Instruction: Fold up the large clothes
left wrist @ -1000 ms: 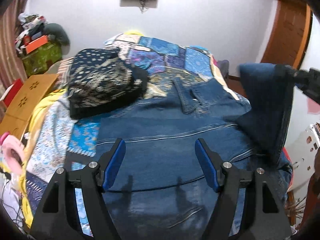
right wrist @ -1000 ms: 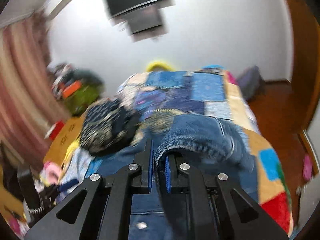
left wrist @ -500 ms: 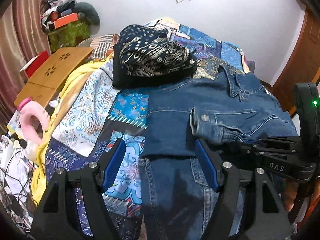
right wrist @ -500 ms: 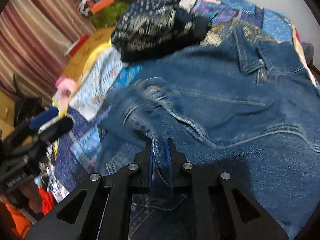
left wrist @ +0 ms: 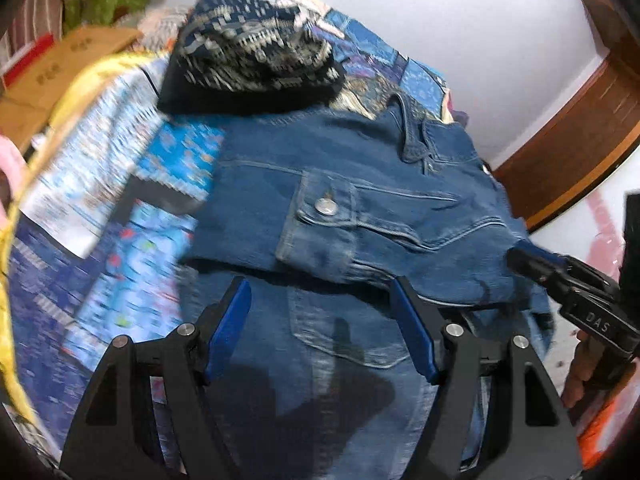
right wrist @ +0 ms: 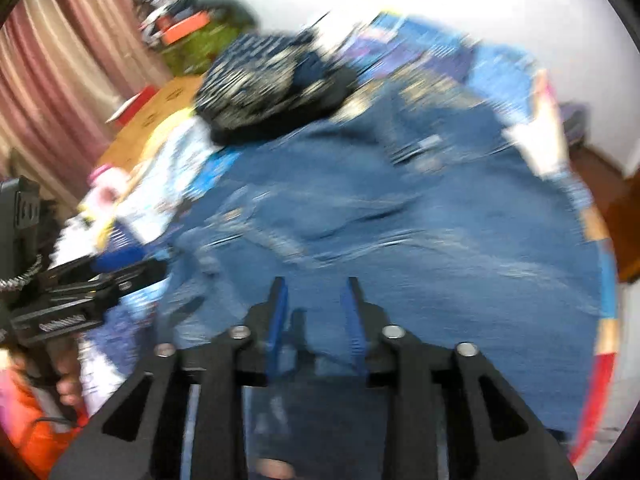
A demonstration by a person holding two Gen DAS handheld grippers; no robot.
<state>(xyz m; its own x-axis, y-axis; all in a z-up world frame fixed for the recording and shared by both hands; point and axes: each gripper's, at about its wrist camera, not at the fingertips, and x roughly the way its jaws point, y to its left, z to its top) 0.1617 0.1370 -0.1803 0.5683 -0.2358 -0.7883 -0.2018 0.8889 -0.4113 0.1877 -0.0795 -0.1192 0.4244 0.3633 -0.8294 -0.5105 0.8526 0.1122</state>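
Your left claw (left wrist: 320, 328) stands wide with nothing between its blue pads, low in the middle of the left wrist frame, hovering over the denim jacket (left wrist: 360, 208). Your right claw (right wrist: 316, 316) is parted to a narrower gap and grips nothing; the blur hides finer detail. The jacket lies spread on the bed's patchwork quilt (left wrist: 120, 184), filling the middle of both frames, with a sleeve and its buttoned cuff (left wrist: 324, 216) laid across the body. A dark patterned garment (left wrist: 248, 60) sits heaped at the upper left, touching the jacket's far edge.

The sleeve fold on one side looks done, so you are likely between grips. Next you probably need the other side: close a claw on that edge or sleeve and carry it across the body, keeping the first fold flat.
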